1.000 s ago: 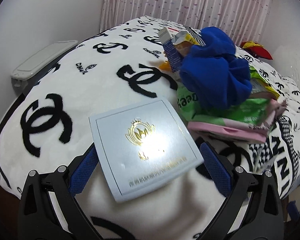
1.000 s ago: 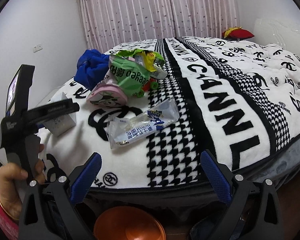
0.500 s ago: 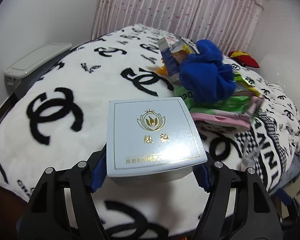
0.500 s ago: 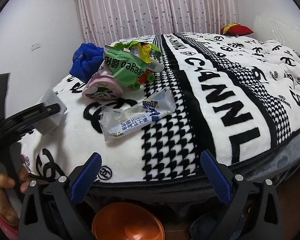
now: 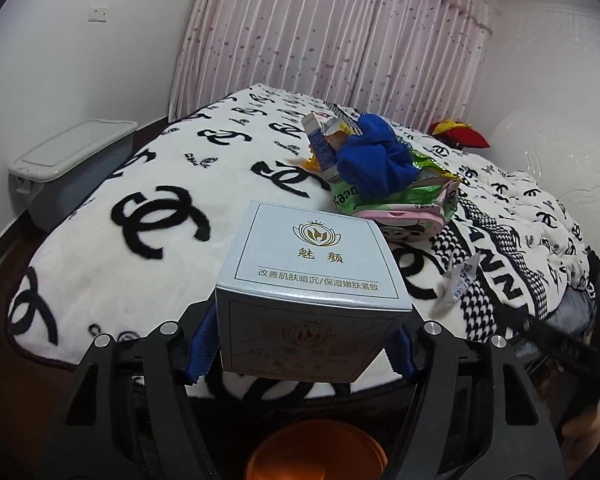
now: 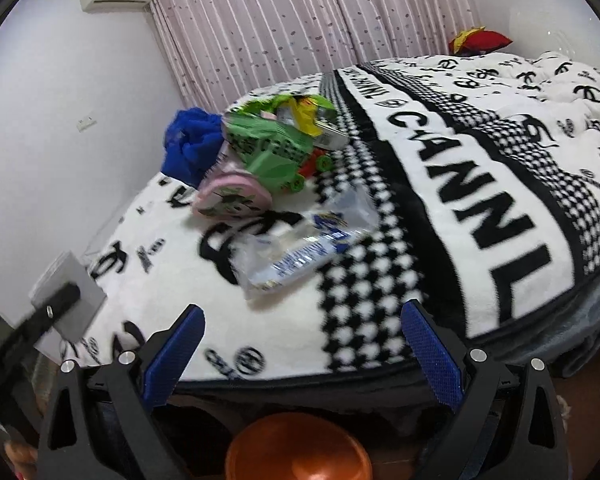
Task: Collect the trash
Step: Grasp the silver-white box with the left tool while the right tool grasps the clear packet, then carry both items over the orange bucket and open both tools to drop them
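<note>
The left gripper (image 5: 306, 354) has just closed on a pale blue box (image 5: 310, 276), held off the bed (image 5: 100, 248) at its near edge, printed top up, long axis running away. The right gripper (image 6: 300, 356) hangs wide, empty.

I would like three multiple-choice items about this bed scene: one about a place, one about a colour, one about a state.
1. Where does the clear plastic wrapper lie?
A. on the blanket
B. in the orange bin
C. on the floor

2. What colour is the crumpled cloth in the pile?
A. red
B. blue
C. grey

3. What state is the left gripper in?
A. open and empty
B. shut on the pale blue box
C. out of view

Answers: 1 A, the wrapper rests on the patterned blanket ahead of the open right gripper. 2 B, the cloth is bright blue. 3 B, both pads press the box's sides.
</note>
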Tool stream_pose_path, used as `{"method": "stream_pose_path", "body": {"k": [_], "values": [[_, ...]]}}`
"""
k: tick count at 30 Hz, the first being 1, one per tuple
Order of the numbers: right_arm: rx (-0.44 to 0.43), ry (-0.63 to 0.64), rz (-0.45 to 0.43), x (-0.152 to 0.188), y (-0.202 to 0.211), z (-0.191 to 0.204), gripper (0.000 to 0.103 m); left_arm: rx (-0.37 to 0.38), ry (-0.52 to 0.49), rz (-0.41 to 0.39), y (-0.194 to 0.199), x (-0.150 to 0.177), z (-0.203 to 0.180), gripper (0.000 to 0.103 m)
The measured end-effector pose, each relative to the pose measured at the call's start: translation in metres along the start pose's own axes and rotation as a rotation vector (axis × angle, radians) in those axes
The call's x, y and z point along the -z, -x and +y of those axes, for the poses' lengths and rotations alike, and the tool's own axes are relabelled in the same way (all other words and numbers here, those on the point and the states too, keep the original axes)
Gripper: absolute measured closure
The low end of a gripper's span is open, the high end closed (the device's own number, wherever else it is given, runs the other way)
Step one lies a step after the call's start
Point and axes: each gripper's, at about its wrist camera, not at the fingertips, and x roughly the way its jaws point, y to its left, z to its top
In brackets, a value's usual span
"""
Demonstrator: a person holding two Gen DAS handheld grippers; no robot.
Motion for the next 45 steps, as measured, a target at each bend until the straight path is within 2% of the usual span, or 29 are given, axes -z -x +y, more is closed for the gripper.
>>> {"method": "stream_pose_path", "body": {"k": [6,8,10,11,13,16,17,19,20,23,35,45], "values": [[-0.028,-0.045,0.015,-0.026,-0.024,0.005,0.009,-0.001,-0.007,-0.008,0.008,0.007,0.005,0.037],[-0.018,-0.08,0.049,-0.035,-0.04,0.002,0.01,0.002,-0.002,-0.008,0.009,0.007,0.009,0.037],[0.0,-0.116,0.103,-0.044,-0.061,-0.003,0.018,-0.003,-0.002,-0.009,0.01,0.007,0.011,0.037],[0.004,-0.128,0.128,-0.047,-0.07,-0.005,0.029,-0.003,-0.003,-0.008,0.01,0.008,0.011,0.037],[0.018,-0.15,0.187,-0.05,-0.09,-0.008,0.032,-0.003,-0.002,-0.007,0.01,0.008,0.013,0.037],[0.049,-0.107,0.189,-0.053,-0.098,-0.001,0.039,-0.006,-0.003,-0.004,0.01,0.008,0.015,0.037],[0.053,-0.094,0.187,-0.054,-0.098,0.001,0.048,-0.005,-0.002,-0.002,0.01,0.009,0.016,0.037],[0.093,-0.075,0.188,-0.055,-0.097,0.005,0.072,-0.003,0.003,0.002,0.01,0.009,0.016,0.037],[0.078,-0.08,0.198,-0.053,-0.099,0.004,0.087,0.001,0.008,0.007,0.009,0.009,0.017,0.037],[0.033,-0.11,0.225,-0.05,-0.1,-0.002,0.095,0.003,0.006,0.012,0.009,0.01,0.016,0.037],[-0.062,-0.094,0.192,-0.051,-0.063,0.0,0.099,0.012,-0.018,0.024,0.007,0.011,0.005,0.037],[-0.15,0.017,0.177,-0.049,-0.024,0.027,0.1,0.03,-0.036,0.041,0.006,0.013,0.002,0.037]]}}
